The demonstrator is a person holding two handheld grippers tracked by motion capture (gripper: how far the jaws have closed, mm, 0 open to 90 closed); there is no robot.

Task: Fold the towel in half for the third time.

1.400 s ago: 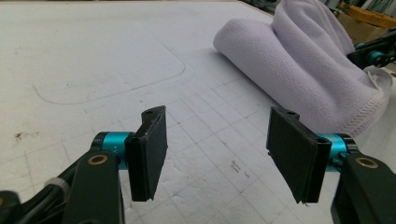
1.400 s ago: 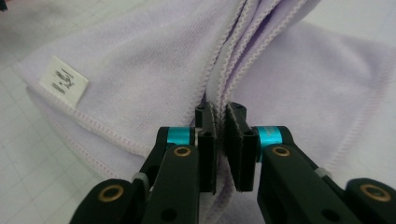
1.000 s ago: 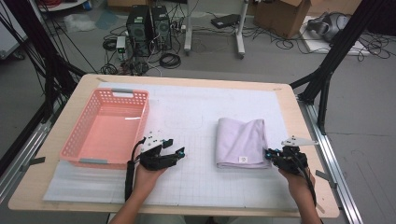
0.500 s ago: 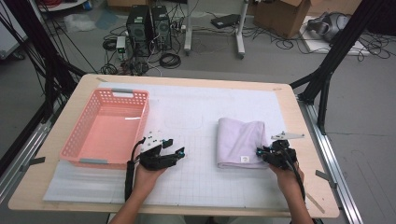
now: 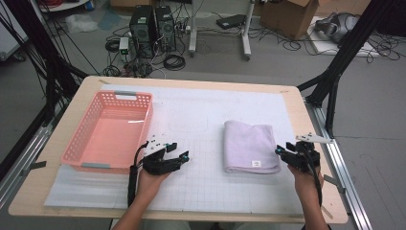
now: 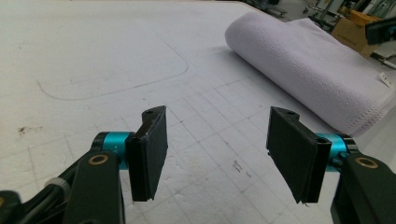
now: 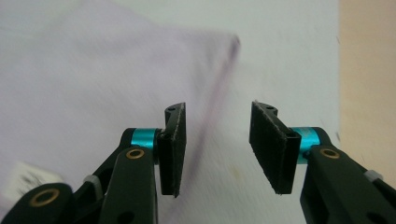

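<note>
A folded lilac towel (image 5: 250, 145) lies right of centre on the white gridded mat, a small white label at its near edge. My right gripper (image 5: 282, 151) is open at the towel's near right corner; in the right gripper view its jaws straddle the towel's (image 7: 93, 84) right edge, which looks blurred. My left gripper (image 5: 178, 153) rests open on the mat left of the towel, nothing between its jaws. The left gripper view (image 6: 217, 154) has the rolled fold of the towel (image 6: 308, 65) farther off to the right.
A pink plastic basket (image 5: 108, 130), with nothing in it, stands on the left of the mat, just beyond my left hand. Bare wooden table (image 5: 316, 120) borders the mat on the right. Black frame posts rise at both sides.
My right gripper has moved left and slightly forward, from the table's right margin to the towel's near right corner. The left gripper has stayed put.
</note>
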